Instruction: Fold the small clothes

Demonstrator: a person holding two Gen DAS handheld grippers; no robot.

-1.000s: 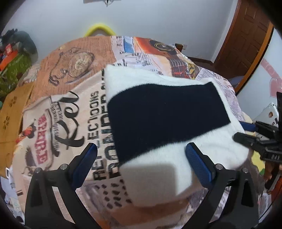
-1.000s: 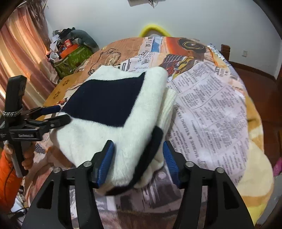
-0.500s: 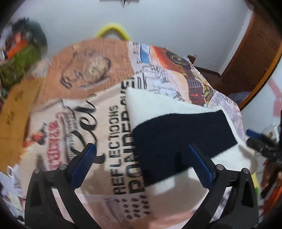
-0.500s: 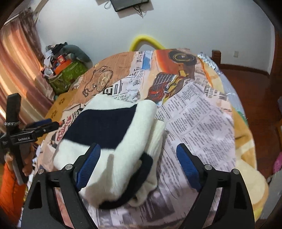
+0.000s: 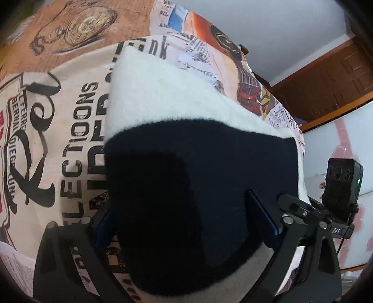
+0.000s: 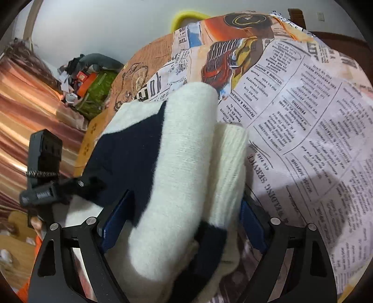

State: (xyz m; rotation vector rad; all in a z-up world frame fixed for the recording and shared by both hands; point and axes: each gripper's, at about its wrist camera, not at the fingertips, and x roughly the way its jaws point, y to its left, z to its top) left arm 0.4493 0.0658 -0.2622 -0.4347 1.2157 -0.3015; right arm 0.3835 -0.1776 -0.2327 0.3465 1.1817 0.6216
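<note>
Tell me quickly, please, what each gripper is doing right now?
Left gripper: open, fingers on either side of the folded sweater, not clamped.
Right gripper: open, fingers on either side of the same sweater.

A bedspread (image 6: 303,121) printed with newspaper columns, bold lettering, a vintage red car and a pocket-watch drawing covers the bed. Behind it rises a white wall (image 5: 279,30), with a yellow curved tube (image 6: 186,16) showing just above the far edge of the bedspread. A brown wooden door (image 5: 331,77) stands to one side; striped orange curtains (image 6: 25,98) hang on the other, near a heap of clutter that includes a green bag (image 6: 95,93).
</note>
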